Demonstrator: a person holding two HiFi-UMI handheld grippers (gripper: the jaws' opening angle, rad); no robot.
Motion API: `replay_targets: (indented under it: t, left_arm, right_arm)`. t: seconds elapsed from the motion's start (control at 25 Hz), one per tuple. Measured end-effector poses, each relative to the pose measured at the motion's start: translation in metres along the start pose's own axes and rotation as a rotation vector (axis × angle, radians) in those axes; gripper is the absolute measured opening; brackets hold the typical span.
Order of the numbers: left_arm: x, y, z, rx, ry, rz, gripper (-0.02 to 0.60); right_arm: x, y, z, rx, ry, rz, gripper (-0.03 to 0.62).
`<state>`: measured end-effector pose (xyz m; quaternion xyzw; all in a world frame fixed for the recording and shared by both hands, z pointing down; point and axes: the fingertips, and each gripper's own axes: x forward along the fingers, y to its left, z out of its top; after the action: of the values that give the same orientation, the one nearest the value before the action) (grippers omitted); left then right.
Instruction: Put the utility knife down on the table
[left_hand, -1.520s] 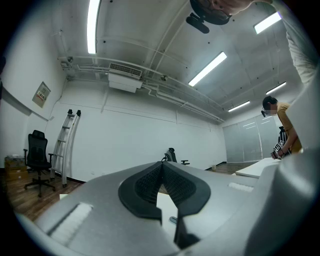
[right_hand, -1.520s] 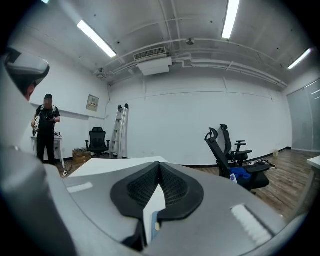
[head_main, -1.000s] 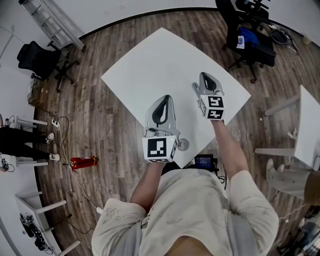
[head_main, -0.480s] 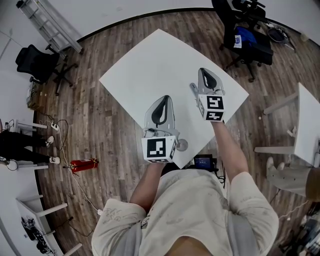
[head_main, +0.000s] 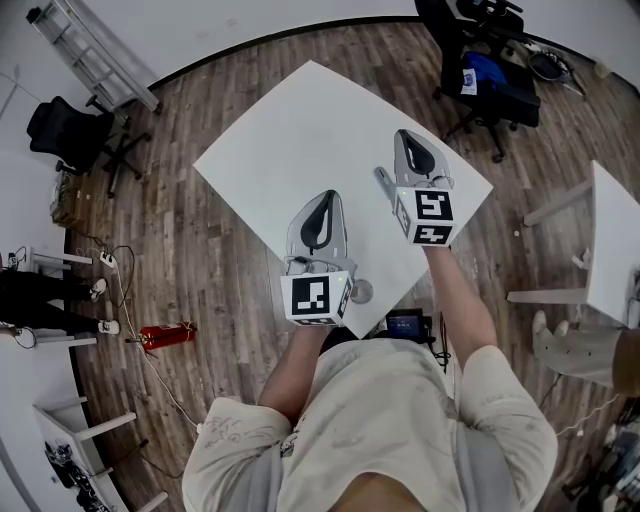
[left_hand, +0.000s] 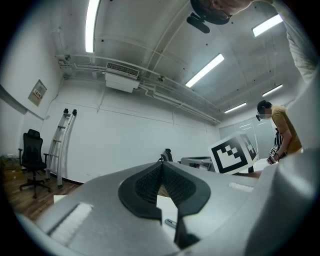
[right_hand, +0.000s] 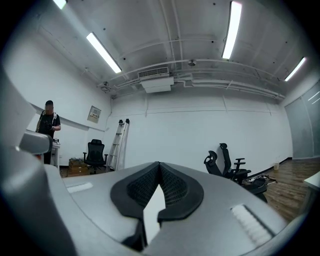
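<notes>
The utility knife (head_main: 382, 179) is a small grey bar lying on the white table (head_main: 300, 130), just left of my right gripper (head_main: 411, 142). That gripper hangs above the table near its right corner, shut, with nothing between its pads (right_hand: 175, 192). My left gripper (head_main: 325, 201) is over the near part of the table, level, and its jaws also meet at the tip with nothing in them. Through the slit under the left gripper's pads (left_hand: 142, 185) a small grey piece (left_hand: 170, 223) shows on the tabletop; I cannot tell whether it is the knife.
A small round grey disc (head_main: 362, 291) sits at the table's near edge. Black office chairs (head_main: 490, 70) stand beyond the right corner, another chair (head_main: 65, 120) and a ladder (head_main: 90, 55) at the left. A red fire extinguisher (head_main: 160, 332) lies on the floor. A second white table (head_main: 615, 250) is at the right.
My right gripper has risen away from the table, staying shut; the knife stays lying beside it. The left gripper has kept still.
</notes>
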<state>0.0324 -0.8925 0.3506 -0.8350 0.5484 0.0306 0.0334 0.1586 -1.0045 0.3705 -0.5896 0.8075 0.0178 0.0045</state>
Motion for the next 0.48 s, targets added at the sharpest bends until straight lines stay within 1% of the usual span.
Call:
replay_targets:
  t: [0.2, 0.36, 0.48]
  left_arm:
    - [0.005, 0.003, 0.011, -0.003, 0.0, -0.004, 0.02]
    - [-0.009, -0.002, 0.017, -0.003, -0.001, -0.01, 0.02]
    - [-0.001, -0.003, 0.015, -0.006, -0.002, -0.013, 0.02]
  right_arm:
    - [-0.003, 0.0, 0.033, -0.003, -0.014, -0.001, 0.005]
    - [-0.022, 0.009, 0.052, -0.018, -0.028, -0.002, 0.005]
    - [-0.016, 0.003, 0.057, -0.012, -0.033, 0.001, 0.005]
